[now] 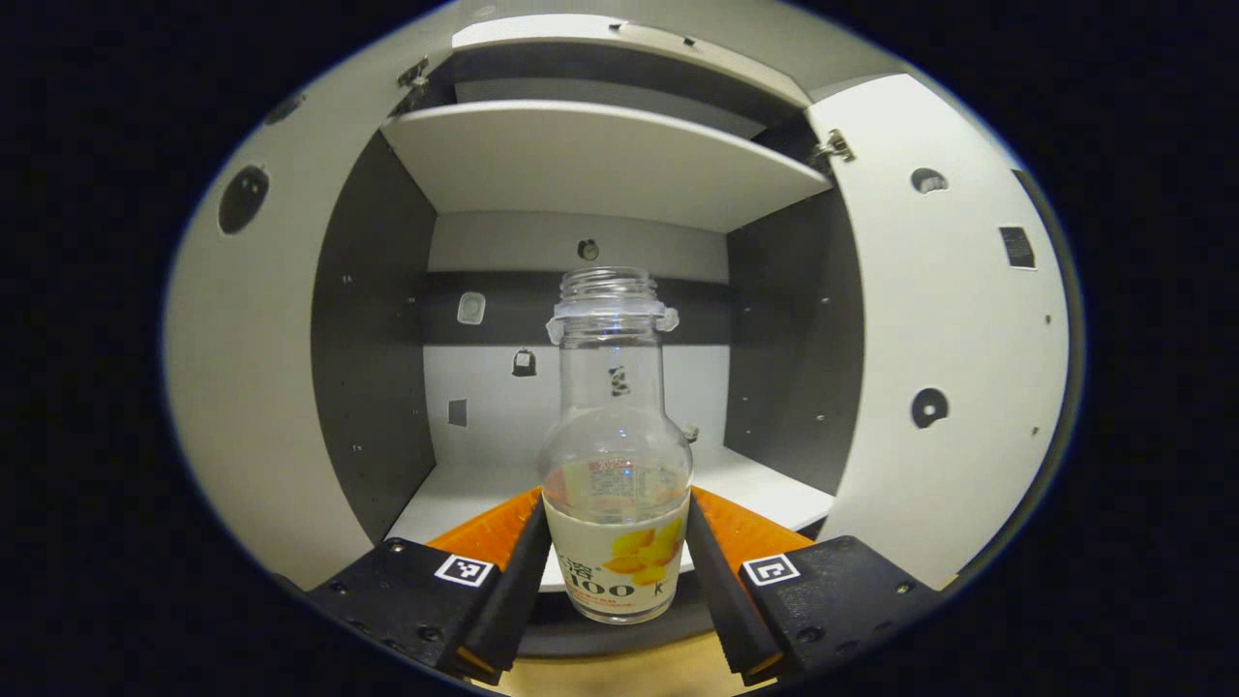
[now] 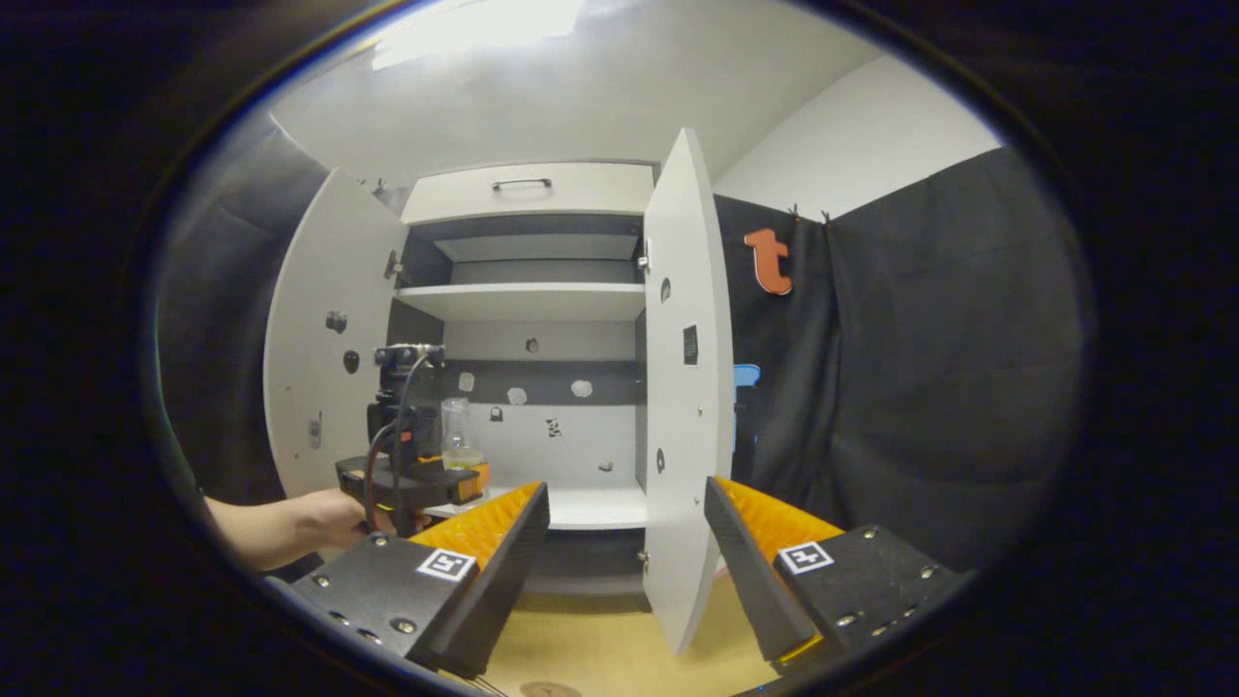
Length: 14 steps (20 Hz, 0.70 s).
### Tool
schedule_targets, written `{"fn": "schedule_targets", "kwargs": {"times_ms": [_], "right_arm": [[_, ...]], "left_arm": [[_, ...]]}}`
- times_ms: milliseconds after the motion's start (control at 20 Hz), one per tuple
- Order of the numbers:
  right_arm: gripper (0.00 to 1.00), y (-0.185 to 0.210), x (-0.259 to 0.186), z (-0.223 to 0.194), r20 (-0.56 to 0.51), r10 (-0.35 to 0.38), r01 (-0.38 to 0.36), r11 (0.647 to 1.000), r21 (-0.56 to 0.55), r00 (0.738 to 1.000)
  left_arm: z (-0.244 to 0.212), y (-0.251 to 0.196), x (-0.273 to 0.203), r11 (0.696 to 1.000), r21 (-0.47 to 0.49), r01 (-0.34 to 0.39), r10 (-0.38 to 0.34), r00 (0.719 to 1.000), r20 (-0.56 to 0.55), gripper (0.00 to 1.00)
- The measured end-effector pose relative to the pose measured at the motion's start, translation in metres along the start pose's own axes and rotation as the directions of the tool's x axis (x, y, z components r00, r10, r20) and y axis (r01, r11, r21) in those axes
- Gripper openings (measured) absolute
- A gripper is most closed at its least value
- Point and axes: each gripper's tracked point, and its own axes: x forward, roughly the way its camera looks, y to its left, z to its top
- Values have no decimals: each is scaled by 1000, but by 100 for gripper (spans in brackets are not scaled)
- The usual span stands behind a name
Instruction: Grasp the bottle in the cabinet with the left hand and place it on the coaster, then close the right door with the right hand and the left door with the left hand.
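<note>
Left gripper (image 1: 616, 561) closed on the glass bottle (image 1: 616, 465) at the front edge of the cabinet's lower shelf (image 1: 765, 489).
Both fingers press the labelled lower body; the uncapped glass is likely light, rigid, slippery and fragile. Both doors stand wide, leaving room ahead. Right gripper (image 2: 626, 542) hangs open and empty, its jaws either side of the right door (image 2: 682, 387) edge.

You can count one bottle (image 1: 616, 484). You can count one cabinet (image 2: 528, 184) with two doors, a left door (image 2: 324, 358) and a right door (image 2: 685, 387). It has two shelves (image 1: 600, 160) inside. You hold two hand-held grippers, left (image 1: 616, 566) and right (image 2: 624, 552).
</note>
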Motion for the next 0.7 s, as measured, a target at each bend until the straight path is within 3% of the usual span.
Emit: {"fn": "schedule_targets", "kwargs": {"times_ms": [50,100,200,300,550,700], "right_arm": [[98,-1,-9,1,1,5,-5,1000,-11,1000],[93,-3,-20,2,5,8,-8,1000,-26,1000],[98,-13,-44,6,2,-2,2,999,-45,1000],[98,-19,-72,13,-12,9,-9,1000,-27,1000],[98,-53,-125,19,-8,-23,23,1000,-21,1000],[98,-66,-142,13,-16,-32,32,999,-26,999]], "left_arm": [[3,-10,-15,1000,-1,14,-14,1000,7,78],[2,-19,-30,1000,5,27,-27,1000,11,79],[-1,-34,-57,999,20,36,-36,999,25,78],[-13,-43,-83,1000,10,13,-14,999,31,78],[-70,-70,-132,1000,-30,-3,3,1000,-1,79],[-120,-102,-150,992,-105,64,-64,998,0,79]]}}
